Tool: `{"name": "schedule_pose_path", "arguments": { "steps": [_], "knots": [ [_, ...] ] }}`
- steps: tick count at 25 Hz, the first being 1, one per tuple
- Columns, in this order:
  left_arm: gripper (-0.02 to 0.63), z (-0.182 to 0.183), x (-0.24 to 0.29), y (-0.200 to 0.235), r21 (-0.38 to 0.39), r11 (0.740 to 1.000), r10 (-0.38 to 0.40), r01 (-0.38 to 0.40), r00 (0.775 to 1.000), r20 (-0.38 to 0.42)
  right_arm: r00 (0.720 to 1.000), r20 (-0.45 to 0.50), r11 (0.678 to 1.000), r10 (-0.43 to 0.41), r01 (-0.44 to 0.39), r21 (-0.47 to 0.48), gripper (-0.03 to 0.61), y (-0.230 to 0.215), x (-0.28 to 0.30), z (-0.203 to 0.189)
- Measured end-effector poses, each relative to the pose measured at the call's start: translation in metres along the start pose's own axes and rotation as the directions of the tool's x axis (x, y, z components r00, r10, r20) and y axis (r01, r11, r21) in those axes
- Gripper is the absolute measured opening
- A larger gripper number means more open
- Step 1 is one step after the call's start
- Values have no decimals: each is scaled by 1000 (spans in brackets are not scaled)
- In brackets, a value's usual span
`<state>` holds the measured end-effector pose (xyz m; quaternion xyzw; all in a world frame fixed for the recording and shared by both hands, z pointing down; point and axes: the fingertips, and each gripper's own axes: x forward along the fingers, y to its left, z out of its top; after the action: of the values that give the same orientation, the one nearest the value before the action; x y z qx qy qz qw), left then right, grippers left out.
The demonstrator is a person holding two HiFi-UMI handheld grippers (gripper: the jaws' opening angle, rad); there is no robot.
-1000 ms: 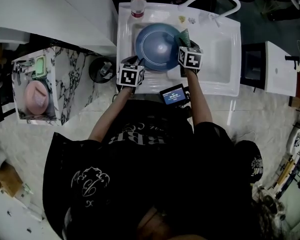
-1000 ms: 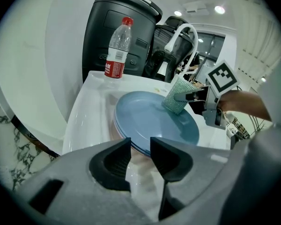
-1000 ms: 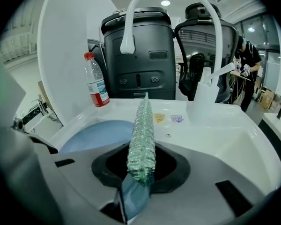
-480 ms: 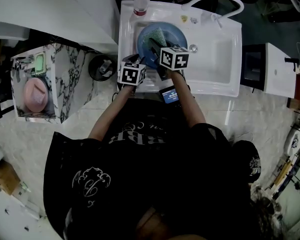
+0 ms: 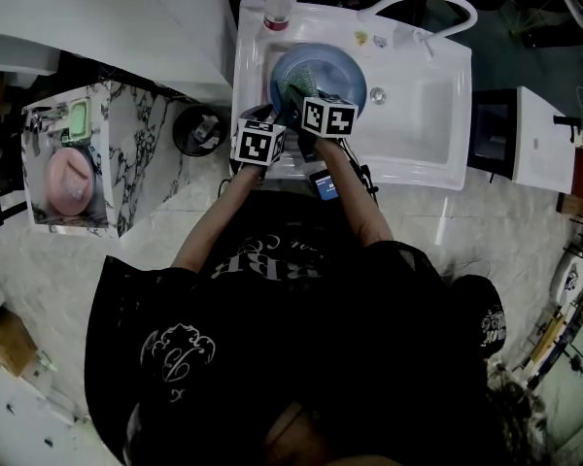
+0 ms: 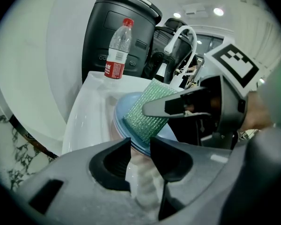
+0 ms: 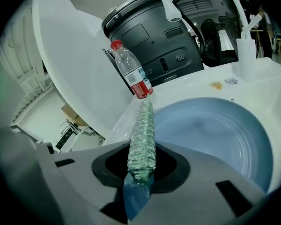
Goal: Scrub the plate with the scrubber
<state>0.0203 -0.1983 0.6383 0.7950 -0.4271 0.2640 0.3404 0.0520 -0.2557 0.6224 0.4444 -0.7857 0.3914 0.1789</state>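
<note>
Where the person's forearms reach over the near edge of the sink (image 5: 437, 115), we find the two grippers side by side, each topped by its marker cube. A small lit screen (image 5: 323, 184) sits just below them, against the person's dark shirt.

The left gripper (image 6: 140, 146) points down into the basin. Its jaws stand partly apart and pinch the near rim of the blue plate (image 7: 215, 130) between their pads.

The right gripper (image 7: 141, 165) lies just to the right of the left one. Its jaws clamp the scrubber (image 7: 141, 135), a green mesh pad with a blue backing layer, which the right gripper view shows edge-on, standing out beyond the fingertips. In the left gripper view the pad's broad green face lies over the left part of the plate's face. We cannot confirm from any view that it presses on the surface.

The plate occupies the left part of the white basin, with the drain to its right.

Beyond the plate, a clear bottle (image 5: 280, 6) with a red cap and a red label stands upright on the sink's far left corner. A white faucet (image 5: 423, 3) arches over the far right rim. Behind the sink stands a dark rounded housing (image 7: 154, 36). To the left of the sink, well apart, a marbled cabinet (image 5: 136, 144) holds a pink item and a green one.
</note>
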Motion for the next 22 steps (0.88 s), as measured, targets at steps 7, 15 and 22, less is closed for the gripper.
{"name": "schedule_pose_path", "arguments": {
  "steps": [7, 15, 22],
  "knots": [
    [138, -1, 0, 0, -1, 1000, -7, 7, 1000, 5, 997, 6, 997, -72, 72, 24, 91, -37, -15, 9],
    [138, -1, -1, 0, 4, 1000, -9, 9, 1000, 5, 975, 42, 974, -220, 222, -48, 91, -90, -53, 26],
    [138, 0, -2, -1, 7, 1000, -10, 10, 1000, 8, 936, 58, 930, -347, 351, -109, 91, -129, -90, 28]
  ]
}}
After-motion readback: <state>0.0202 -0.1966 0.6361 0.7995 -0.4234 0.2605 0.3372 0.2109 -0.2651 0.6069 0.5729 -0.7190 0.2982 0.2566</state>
